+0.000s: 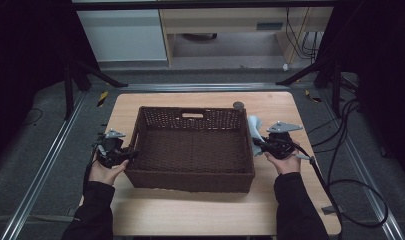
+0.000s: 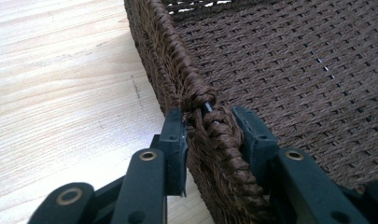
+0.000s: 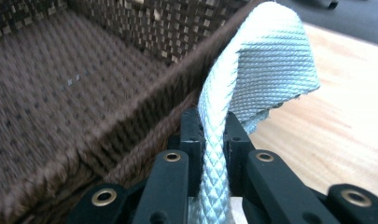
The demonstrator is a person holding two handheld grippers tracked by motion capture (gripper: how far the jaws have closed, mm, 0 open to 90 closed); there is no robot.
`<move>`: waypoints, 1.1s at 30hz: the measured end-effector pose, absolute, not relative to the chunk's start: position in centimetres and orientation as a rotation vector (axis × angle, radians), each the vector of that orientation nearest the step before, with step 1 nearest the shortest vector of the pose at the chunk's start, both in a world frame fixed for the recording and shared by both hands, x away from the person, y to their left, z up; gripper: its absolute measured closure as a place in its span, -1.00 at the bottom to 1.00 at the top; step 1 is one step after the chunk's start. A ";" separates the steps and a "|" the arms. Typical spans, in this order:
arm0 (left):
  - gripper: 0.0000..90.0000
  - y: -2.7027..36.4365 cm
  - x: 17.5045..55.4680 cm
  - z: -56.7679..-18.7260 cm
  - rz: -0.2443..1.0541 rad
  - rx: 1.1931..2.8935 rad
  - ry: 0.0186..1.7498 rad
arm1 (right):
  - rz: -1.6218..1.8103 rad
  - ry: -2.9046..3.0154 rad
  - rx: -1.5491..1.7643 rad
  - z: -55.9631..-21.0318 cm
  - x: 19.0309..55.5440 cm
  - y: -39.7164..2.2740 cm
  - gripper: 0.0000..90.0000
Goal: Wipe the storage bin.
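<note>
- Work in hand: I judge it to be placing the pale cloth (image 3: pixel 252 70) into the brown woven basket (image 1: pixel 140 131) while I steady the basket.
- Done so far: my right gripper (image 1: pixel 262 143) has the cloth pinched between its jaws; the jaws are narrow, pressed on a folded band of the fabric, and the rest of the cloth stands up and folds over above them.
- Done so far: my left gripper (image 1: pixel 129 156) straddles the basket's left rim near the front corner, one jaw outside the wall and one inside. In the left gripper view the outer jaw touches the braided rim (image 2: pixel 210 126); whether the inner jaw presses on the braid I cannot tell for certain, but the rim sits snugly between them and I read it as a grip.
- Left to do: the cloth is just outside the basket's right wall, above the table (image 1: pixel 200 215), not yet over the interior. The basket floor holds nothing. Carrying the cloth over the rim and releasing it remain.
- Pose, left: my left hand (image 1: pixel 106 172) rests low beside the basket's front-left corner, forearm coming in from the near edge, gripper pointing inward at the wall.
- Pose, right: my right hand (image 1: pixel 285 164) sits beside the right wall at mid-length, gripper pointing toward the basket and roughly level, cable (image 1: pixel 335 185) trailing off to the right.
</note>
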State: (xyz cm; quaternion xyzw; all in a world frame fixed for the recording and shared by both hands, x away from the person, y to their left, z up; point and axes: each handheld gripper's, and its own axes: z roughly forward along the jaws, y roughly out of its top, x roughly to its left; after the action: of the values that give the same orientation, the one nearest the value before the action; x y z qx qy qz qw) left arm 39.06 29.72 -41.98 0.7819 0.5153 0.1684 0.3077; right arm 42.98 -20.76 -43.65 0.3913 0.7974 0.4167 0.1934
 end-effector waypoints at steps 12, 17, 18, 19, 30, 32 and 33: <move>0.55 29.4 39.9 -41.9 0.507 2.051 1.370 | 1.016 2.388 1.194 -48.1 43.6 -20.0 0.84; 0.55 29.5 40.5 -41.9 0.505 2.050 1.359 | 1.087 2.330 1.182 -46.7 43.5 -20.5 0.84; 0.55 29.5 40.5 -41.9 0.492 2.045 1.361 | 1.113 2.307 1.172 -46.1 43.3 -20.7 0.84; 0.55 29.5 40.5 -41.9 0.491 2.047 1.360 | 1.154 2.270 1.151 -45.1 43.1 -20.9 0.84; 0.58 29.5 40.8 -41.9 0.498 2.055 1.371 | 1.104 2.309 1.124 -45.1 42.6 -20.6 0.84; 0.58 29.5 41.0 -41.9 0.494 2.051 1.372 | 1.077 2.332 1.141 -45.9 42.7 -20.5 0.84; 0.58 29.5 41.1 -41.9 0.494 2.051 1.372 | 1.066 2.345 1.158 -46.3 42.7 -20.5 0.84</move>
State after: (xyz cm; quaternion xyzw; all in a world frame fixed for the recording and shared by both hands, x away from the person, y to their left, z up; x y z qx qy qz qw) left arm 41.06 29.48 -41.87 0.7756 0.5189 0.1868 0.3072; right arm 42.71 -20.55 -46.34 0.4050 0.8199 0.3727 0.1579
